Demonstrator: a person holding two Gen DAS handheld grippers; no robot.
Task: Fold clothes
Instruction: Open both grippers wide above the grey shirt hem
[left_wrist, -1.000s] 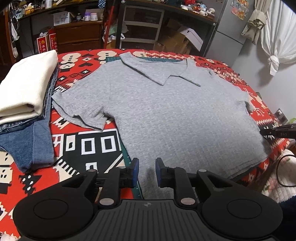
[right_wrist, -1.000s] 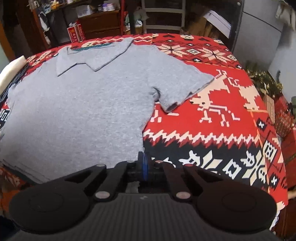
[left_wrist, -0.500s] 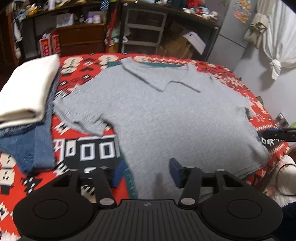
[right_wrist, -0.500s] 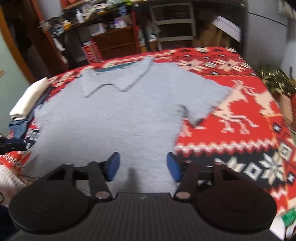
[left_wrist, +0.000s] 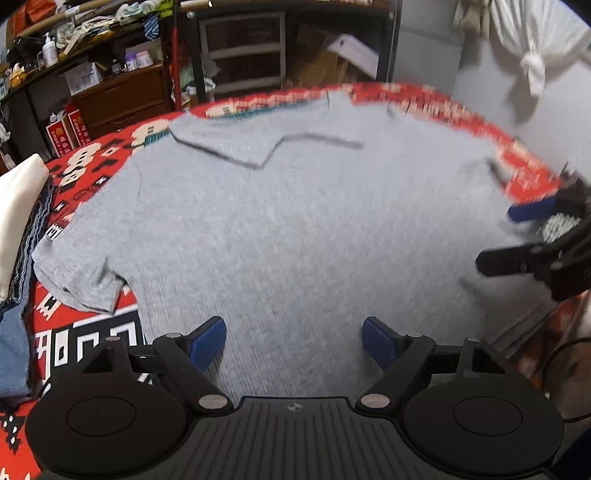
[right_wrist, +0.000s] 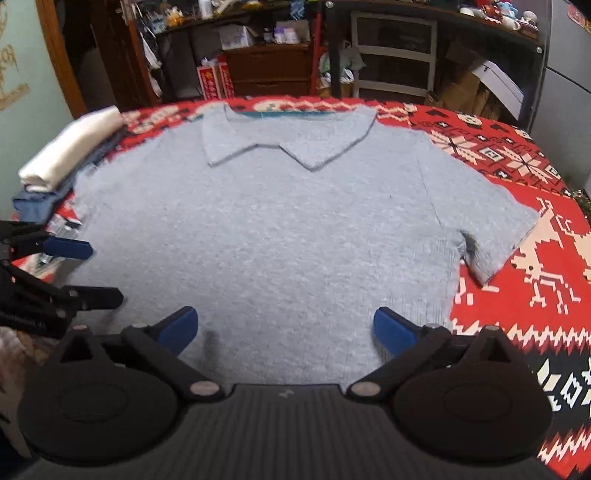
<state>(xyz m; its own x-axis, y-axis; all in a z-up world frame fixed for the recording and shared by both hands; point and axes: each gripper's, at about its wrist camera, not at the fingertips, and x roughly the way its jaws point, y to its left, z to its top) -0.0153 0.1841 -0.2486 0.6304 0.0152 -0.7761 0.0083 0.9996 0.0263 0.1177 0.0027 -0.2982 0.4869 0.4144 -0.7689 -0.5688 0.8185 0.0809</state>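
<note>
Lying flat and unfolded on the patterned blanket, grey polo shirt awaits folding beside stacked folded clothes; left gripper and right gripper jaws wide apart, empty.

Left gripper: black body, two blue-padded fingers spread wide apart, nothing between them; both pads in sharp view at the lower edge of its own camera. Also seen from the right wrist camera at the left edge, fingers parted, one above the other, pointing rightward.

Right gripper: same build, blue-padded fingers spread wide, nothing held. Seen from the left wrist camera at the right edge, blurred, fingers parted, pointing leftward.
</note>
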